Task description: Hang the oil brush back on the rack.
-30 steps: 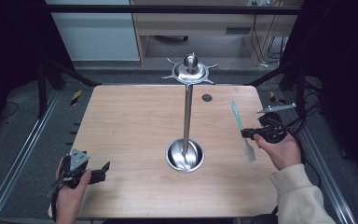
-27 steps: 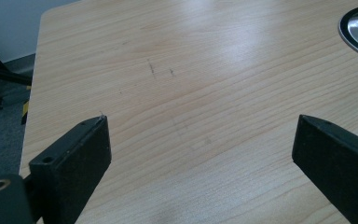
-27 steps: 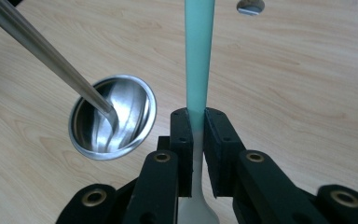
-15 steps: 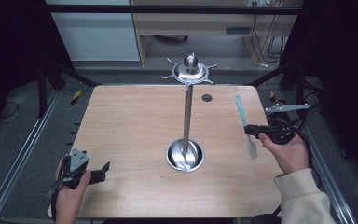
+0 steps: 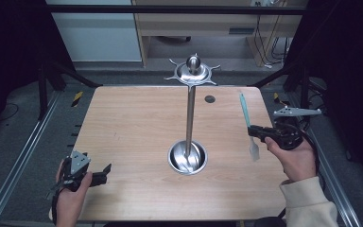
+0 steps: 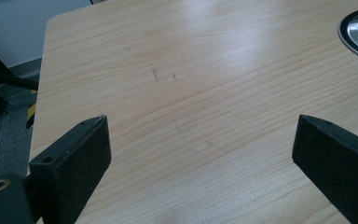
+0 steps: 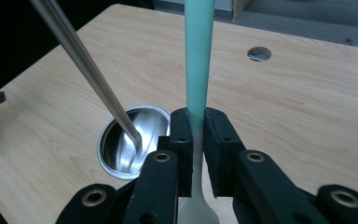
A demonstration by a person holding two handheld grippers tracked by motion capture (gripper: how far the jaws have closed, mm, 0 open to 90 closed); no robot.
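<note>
Right claw (image 7: 195, 154) clamped on slim teal-handled spatula (image 7: 199, 60), left claw (image 6: 200, 154) apart over pale woodgrain table (image 6: 205, 93).

Right gripper (image 7: 196, 135) with black jaws, brass-ringed screw holes behind them, grey three-cornered plate on top, cream sleeve (image 5: 307, 205) behind, left gripper (image 6: 200, 154) with black block jaws, trailing cable.

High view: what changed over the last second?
The right hand-held gripper, shut on the teal-handled spatula with a white blade, lifted it and carried it slightly toward the table's far right edge; its handle now stands more upright. The left hand-held gripper stayed open at the near left corner. The tall steel utensil stand with a round base did not move.
</note>
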